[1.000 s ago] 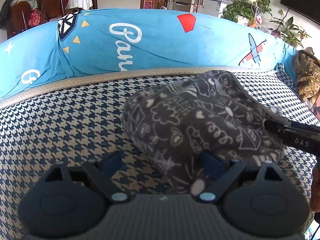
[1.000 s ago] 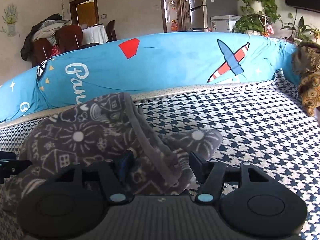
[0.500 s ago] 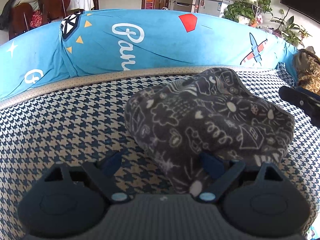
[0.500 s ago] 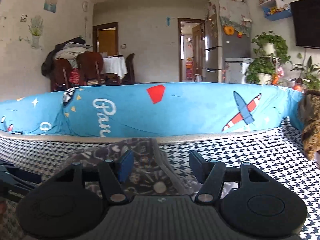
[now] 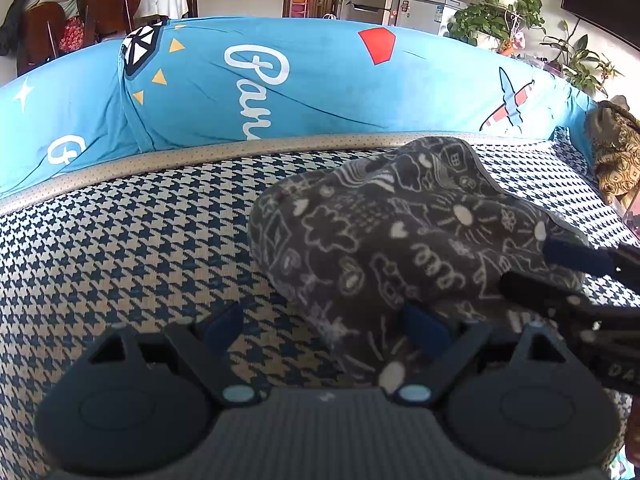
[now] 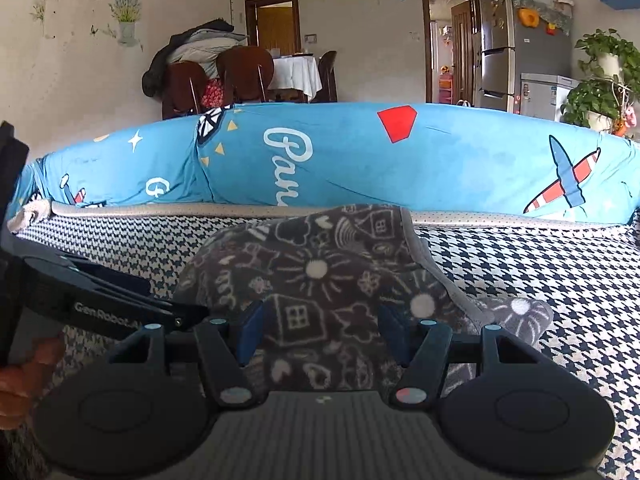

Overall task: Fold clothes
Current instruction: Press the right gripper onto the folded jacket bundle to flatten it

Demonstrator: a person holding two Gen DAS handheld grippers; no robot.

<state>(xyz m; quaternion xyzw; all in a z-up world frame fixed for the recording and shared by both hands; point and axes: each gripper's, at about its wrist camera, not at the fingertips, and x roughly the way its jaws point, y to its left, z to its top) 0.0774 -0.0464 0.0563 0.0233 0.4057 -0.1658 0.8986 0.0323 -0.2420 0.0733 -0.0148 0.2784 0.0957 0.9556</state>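
With the doodle-print fleece garment (image 5: 420, 240) bunched on the houndstooth sofa seat (image 5: 120, 240), left gripper (image 5: 324, 330) sits jaws spread at its 7 o'clock corner, right gripper (image 6: 320, 334) straddles its 5 o'clock edge unpinched, likely lining up a fold grab.

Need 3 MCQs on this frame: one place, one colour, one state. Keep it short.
1. Where does the garment lie?
A. on the houndstooth cushion
B. on a chair
C. on the floor

2. Colour of the bolster behind it?
A. green
B. blue
C. white

3. State of the left hand-held gripper?
A. shut on the garment
B. open, one finger at the garment's edge
C. out of view

Answers: A, the houndstooth shows all around it; B, blue with a red patch; B, wide gap between the fingers, nothing pinched.
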